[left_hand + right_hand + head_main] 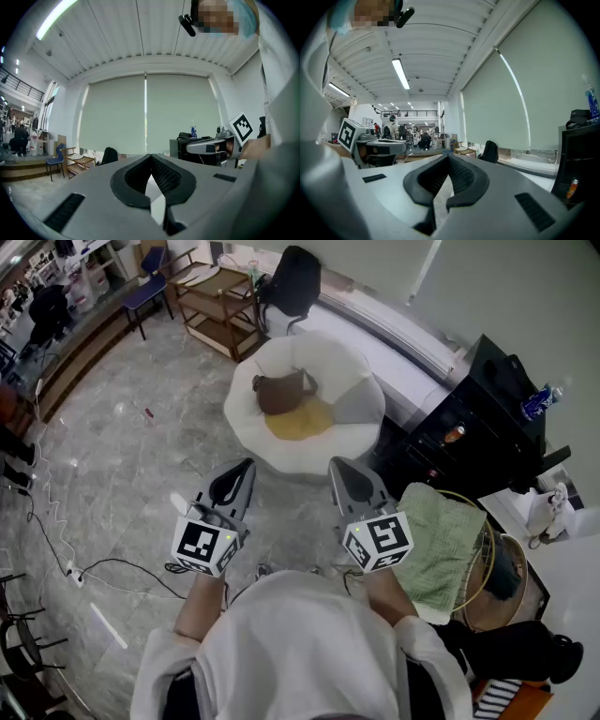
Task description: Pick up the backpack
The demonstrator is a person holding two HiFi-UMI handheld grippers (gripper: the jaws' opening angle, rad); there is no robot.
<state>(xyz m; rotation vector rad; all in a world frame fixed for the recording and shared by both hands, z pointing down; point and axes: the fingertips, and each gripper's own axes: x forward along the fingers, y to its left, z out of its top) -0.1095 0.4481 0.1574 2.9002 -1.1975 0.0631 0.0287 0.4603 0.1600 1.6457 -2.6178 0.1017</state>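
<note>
Left claw point(151, 163) and right claw point(448, 161) are both closed tight with nothing between the pads. I'm holding them level and side by side, which reads as a ready pose, approach not started. The black backpack point(292, 282) is at 12 o'clock, upright against the window ledge, just beside the wooden cart point(217, 310) and well apart from both claws. A white round chair point(309, 451) sits between. The brown item point(281, 395) on its seat may be a bag, can't confirm. I'd route around the chair, then open the claws.
</note>
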